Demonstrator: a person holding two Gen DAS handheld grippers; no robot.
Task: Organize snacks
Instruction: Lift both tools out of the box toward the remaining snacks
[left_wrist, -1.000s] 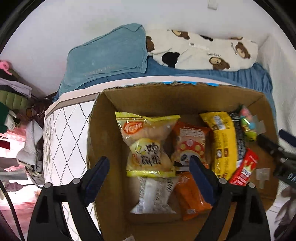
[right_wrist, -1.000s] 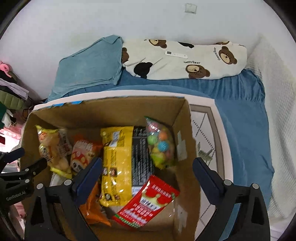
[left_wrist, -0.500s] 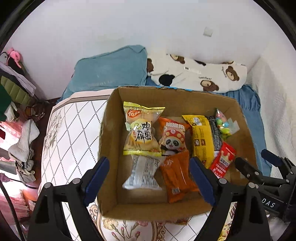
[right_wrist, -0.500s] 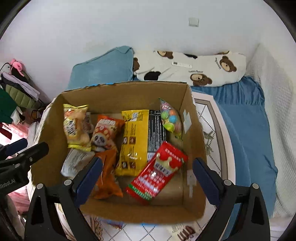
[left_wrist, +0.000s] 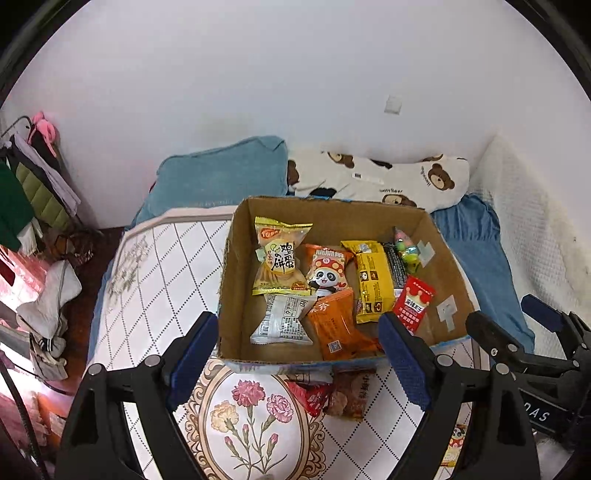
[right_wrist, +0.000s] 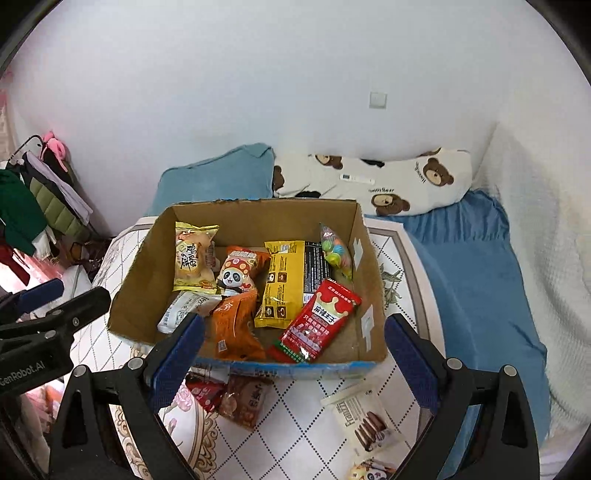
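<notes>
A cardboard box (left_wrist: 236, 280) (right_wrist: 369, 280) sits on the bed and holds several snack packets: a yellow biscuit bag (left_wrist: 282, 258), a panda packet (left_wrist: 327, 269), an orange packet (left_wrist: 338, 325), a yellow-black bag (left_wrist: 373, 280), a red packet (right_wrist: 319, 321) and a candy bag (right_wrist: 334, 254). Loose snacks lie in front of the box: a brown packet (right_wrist: 245, 400), a red packet (right_wrist: 205, 391) and a white Franzzi wafer packet (right_wrist: 364, 417). My left gripper (left_wrist: 295, 362) and right gripper (right_wrist: 293, 362) are both open and empty, held above the bed in front of the box.
The box stands on a quilted mattress with a floral print (left_wrist: 251, 417). A blue pillow (left_wrist: 221, 177) and a bear-print pillow (left_wrist: 380, 181) lie behind it by the white wall. Blue bedding (right_wrist: 472, 266) lies at right. Clothes hang at far left (left_wrist: 29, 184).
Both grippers have pulled back and up from over the box, so the box looks smaller and the loose snacks in front of it have come into view. Both stay open.
</notes>
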